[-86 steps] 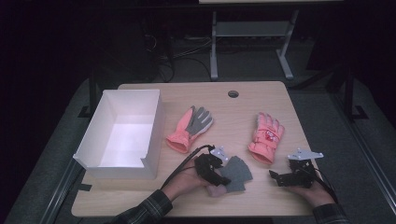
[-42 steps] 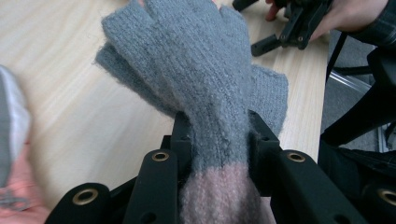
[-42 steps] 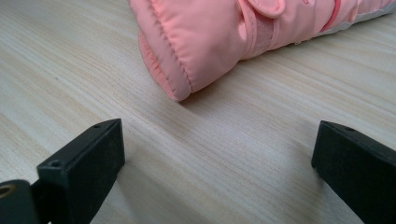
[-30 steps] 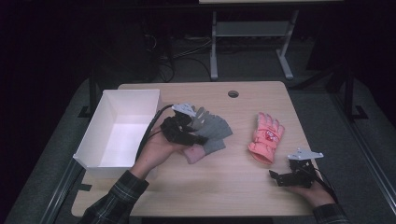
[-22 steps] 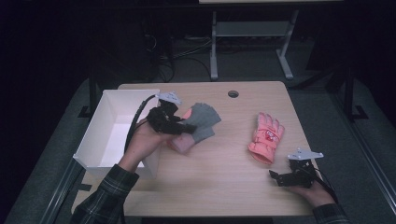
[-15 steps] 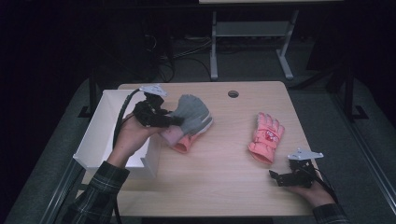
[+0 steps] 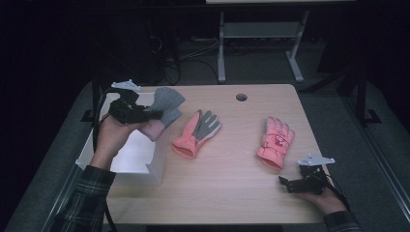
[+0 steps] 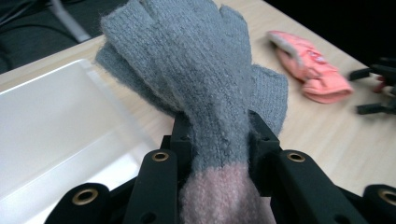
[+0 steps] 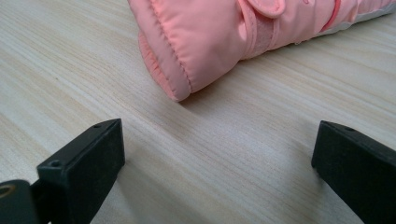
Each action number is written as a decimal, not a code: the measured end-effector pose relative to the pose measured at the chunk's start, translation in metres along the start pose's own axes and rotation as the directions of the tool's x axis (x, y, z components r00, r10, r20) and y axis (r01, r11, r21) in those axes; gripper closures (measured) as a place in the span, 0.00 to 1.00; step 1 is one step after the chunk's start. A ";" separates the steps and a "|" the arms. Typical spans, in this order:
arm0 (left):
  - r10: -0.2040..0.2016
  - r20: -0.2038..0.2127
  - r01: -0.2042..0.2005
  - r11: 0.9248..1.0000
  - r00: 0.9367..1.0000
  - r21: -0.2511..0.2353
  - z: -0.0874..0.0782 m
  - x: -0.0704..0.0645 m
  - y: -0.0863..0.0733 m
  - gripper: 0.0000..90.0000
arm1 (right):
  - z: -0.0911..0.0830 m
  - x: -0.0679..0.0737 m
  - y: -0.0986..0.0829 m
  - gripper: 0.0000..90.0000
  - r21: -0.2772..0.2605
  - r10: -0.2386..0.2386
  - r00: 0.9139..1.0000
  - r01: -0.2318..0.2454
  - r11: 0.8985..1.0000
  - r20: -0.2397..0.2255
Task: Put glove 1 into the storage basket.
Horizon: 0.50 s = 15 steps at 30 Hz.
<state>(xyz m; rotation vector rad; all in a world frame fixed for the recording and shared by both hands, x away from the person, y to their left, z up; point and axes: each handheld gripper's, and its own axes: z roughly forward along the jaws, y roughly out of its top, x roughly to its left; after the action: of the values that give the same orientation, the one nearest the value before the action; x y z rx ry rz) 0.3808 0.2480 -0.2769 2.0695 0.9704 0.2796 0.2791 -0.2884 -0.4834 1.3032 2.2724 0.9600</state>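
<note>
Over white box (image 7: 126, 153), left gripper (image 7: 153, 114) raised.

Left tool (image 7: 153, 115) raised, clamped; right tool (image 7: 290, 183) low, agape.

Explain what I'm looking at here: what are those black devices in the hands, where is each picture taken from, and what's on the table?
A person holds a handheld two-jaw gripper in each hand. The high view looks down on the table; the other two come from cameras riding on each gripper. The left gripper is shut on a grey knit glove with a pink cuff, held above the white box. The right gripper rests open near the table's front edge, facing the cuff of a pink ski glove. A second pink glove, grey palm up, lies mid-table.
</note>
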 end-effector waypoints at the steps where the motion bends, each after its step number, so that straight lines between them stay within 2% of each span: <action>1: -0.011 -0.015 0.011 1.000 1.000 -0.004 -0.002 0.004 -0.002 0.77 | 0.000 0.000 0.000 0.02 0.000 0.001 1.000 -0.001 1.000 0.000; 7: -0.071 -0.083 0.071 0.997 0.994 -0.002 -0.008 0.029 -0.015 0.77 | 0.000 0.000 0.000 0.02 0.000 0.000 1.000 0.000 1.000 0.000; 15: -0.132 -0.163 0.136 0.991 0.978 0.014 -0.003 0.055 -0.037 0.77 | 0.000 0.000 0.000 0.02 0.001 0.000 1.000 0.000 1.000 0.000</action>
<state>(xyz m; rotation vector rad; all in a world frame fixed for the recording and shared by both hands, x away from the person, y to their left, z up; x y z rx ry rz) 0.3969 0.3033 -0.3101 2.0167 1.2107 0.3707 0.2791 -0.2885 -0.4833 1.3034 2.2734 0.9593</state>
